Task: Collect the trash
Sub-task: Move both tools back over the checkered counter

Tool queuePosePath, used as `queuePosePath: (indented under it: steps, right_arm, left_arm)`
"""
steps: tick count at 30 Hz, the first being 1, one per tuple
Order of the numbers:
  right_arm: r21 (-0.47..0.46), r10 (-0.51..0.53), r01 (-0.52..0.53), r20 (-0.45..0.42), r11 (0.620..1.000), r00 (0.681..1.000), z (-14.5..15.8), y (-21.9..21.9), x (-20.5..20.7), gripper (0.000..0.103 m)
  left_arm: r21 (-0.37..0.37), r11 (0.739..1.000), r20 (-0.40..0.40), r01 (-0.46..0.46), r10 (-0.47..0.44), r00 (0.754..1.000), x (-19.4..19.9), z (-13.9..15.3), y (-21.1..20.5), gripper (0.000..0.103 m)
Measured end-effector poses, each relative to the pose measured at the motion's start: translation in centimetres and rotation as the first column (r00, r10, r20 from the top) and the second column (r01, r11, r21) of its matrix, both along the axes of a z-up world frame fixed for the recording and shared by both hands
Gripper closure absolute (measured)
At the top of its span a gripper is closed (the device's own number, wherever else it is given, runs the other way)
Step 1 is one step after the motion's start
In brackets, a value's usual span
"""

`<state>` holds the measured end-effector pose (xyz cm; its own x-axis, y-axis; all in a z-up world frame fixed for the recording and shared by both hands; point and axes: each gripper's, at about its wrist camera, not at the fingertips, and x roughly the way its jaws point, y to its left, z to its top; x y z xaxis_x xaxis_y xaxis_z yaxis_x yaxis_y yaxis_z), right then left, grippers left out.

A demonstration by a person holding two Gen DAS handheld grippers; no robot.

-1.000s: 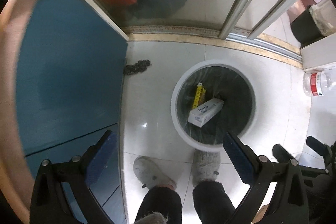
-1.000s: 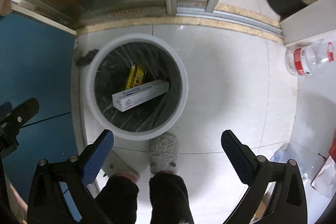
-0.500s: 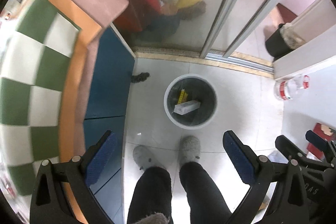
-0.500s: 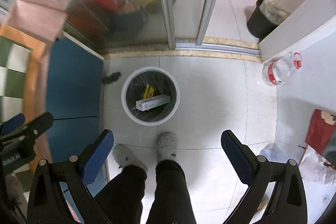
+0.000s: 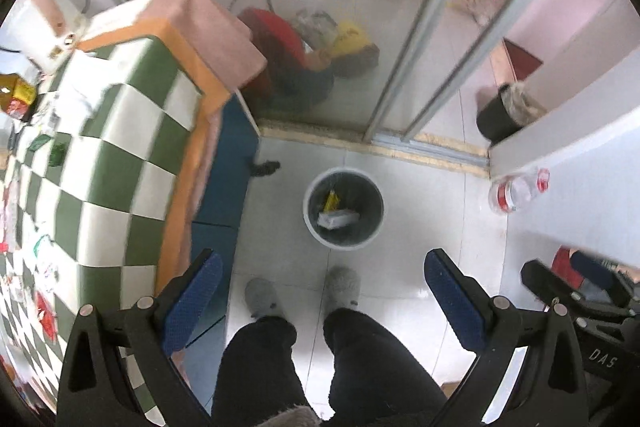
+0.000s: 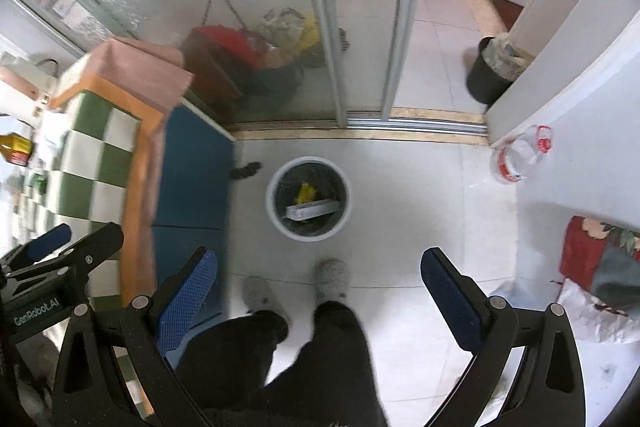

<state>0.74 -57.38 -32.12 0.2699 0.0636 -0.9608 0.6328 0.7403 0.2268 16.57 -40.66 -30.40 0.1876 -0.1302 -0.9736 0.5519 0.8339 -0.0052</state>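
On the tiled floor, just beyond the slippered feet (image 5: pixel 340 285), stands the white bin (image 5: pixel 343 214) (image 6: pixel 308 198), holding a white box (image 6: pixel 312 209) and a yellow packet (image 5: pixel 331 201). Left tongs (image 5: pixel 322 301) and right tongs (image 6: pixel 318 297) both spread wide, gripping nothing. Checkered counter (image 5: pixel 108 163) at left; plastic jug (image 6: pixel 520 155) by the wall.
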Motion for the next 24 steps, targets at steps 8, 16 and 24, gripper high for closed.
queuePosePath:
  steps: [8, 16, 24]
  right_arm:
    - [0.03, 0.168, -0.17, 0.066, 0.985, 0.984, 4.2, 7.6, 9.2, 0.0]
    - [0.078, 0.456, -0.463, 0.095, 0.883, 0.885, 5.8, 25.2, 22.1, 0.0]
    - [0.101, 0.66, -0.658, 0.022, 0.746, 0.751, 1.2, 43.0, 29.9, 0.0]
  left_arm:
    - [-0.029, 0.969, 0.118, -0.246, 0.248, 0.962, 6.8, 5.9, 13.0, 0.0]
    - [0.054, 0.724, 0.093, -0.687, 0.682, 0.726, 11.5, 4.0, 37.7, 0.0]
    - [0.052, 0.574, -0.114, -0.818, 0.817, 0.566, 10.2, -3.0, 49.1, 0.003]
